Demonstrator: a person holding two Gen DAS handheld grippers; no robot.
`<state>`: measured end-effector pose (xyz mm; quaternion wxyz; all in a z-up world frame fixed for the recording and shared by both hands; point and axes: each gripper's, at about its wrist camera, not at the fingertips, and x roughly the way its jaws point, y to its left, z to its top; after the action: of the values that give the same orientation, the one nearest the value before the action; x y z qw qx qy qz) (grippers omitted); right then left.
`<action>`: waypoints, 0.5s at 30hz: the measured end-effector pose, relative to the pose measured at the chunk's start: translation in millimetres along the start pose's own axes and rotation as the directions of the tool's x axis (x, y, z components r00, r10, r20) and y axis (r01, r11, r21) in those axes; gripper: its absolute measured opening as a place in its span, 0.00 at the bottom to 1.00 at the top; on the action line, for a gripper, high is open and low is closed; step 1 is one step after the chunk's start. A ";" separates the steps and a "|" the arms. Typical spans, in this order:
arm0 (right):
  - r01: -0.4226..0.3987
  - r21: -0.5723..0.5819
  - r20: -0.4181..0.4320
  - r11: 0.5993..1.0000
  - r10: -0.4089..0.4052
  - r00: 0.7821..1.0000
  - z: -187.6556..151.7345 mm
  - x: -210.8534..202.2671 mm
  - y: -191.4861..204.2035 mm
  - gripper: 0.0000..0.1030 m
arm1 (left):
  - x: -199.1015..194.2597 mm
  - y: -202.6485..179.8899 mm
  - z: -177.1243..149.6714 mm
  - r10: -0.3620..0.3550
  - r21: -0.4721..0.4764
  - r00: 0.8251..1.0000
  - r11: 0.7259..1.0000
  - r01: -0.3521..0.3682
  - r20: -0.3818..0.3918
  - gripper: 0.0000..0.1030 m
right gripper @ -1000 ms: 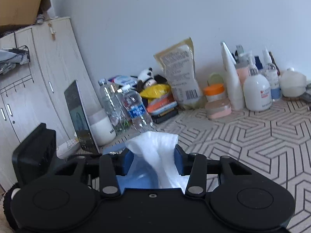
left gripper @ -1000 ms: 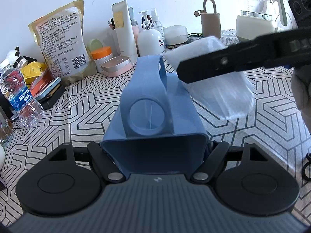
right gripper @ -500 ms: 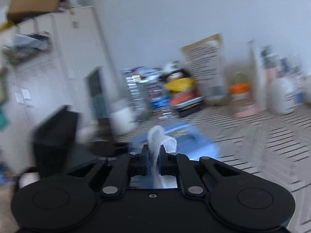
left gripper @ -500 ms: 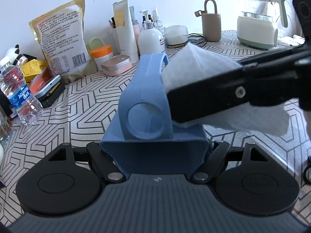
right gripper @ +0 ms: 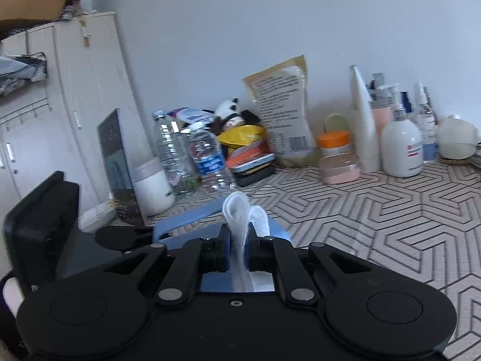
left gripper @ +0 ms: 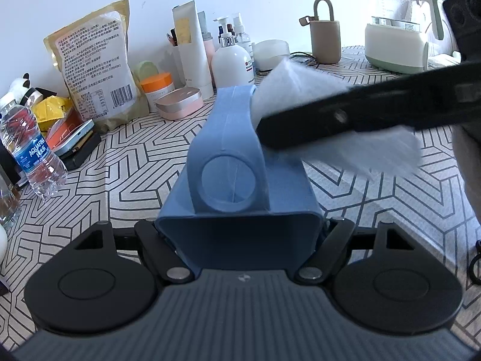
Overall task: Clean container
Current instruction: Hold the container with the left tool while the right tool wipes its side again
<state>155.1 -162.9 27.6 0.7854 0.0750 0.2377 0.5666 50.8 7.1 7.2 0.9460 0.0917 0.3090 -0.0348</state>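
A blue container [left gripper: 240, 186] with a looped handle lies lengthwise between the fingers of my left gripper [left gripper: 239, 234], which is shut on its near end. My right gripper [right gripper: 239, 251] is shut on a white cloth [right gripper: 240, 225]. In the left wrist view its black finger [left gripper: 375, 114] reaches in from the right and presses the cloth [left gripper: 303, 90] against the container's upper right side, by the handle. The container also shows under the cloth in the right wrist view [right gripper: 192, 219].
The patterned table [left gripper: 135, 156] holds clutter along the back wall: a food pouch [left gripper: 93, 69], water bottle [left gripper: 33, 156], lotion bottle [left gripper: 233, 63], pink case [left gripper: 180, 102], tan holder [left gripper: 326, 39] and kettle [left gripper: 396, 30]. A cabinet [right gripper: 75, 105] stands at the left.
My right gripper has closed tight on the cloth and swept it along the container's right side, now higher, near the handle. The left gripper holds the container still.
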 end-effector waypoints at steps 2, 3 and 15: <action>-0.111 0.057 -0.013 0.992 0.112 0.994 -1.7 2.3 -3.6 0.11 | 0.2 -0.2 0.0 0.000 0.000 1.000 1.000 0.000 0.000 0.74; -0.127 0.047 -0.018 0.991 0.128 0.992 -2.4 3.3 -1.2 0.11 | 0.4 -0.4 0.0 0.000 -0.001 1.000 1.000 0.000 0.000 0.74; -0.072 0.016 -0.011 0.997 0.072 0.997 -3.1 3.4 -0.8 0.09 | 1.6 -2.0 0.0 0.001 -0.001 1.000 1.000 -0.001 0.000 0.74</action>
<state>155.2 -160.4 23.7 0.7625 0.0861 0.2438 0.5931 51.8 5.2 5.9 0.9461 0.0914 0.3089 -0.0343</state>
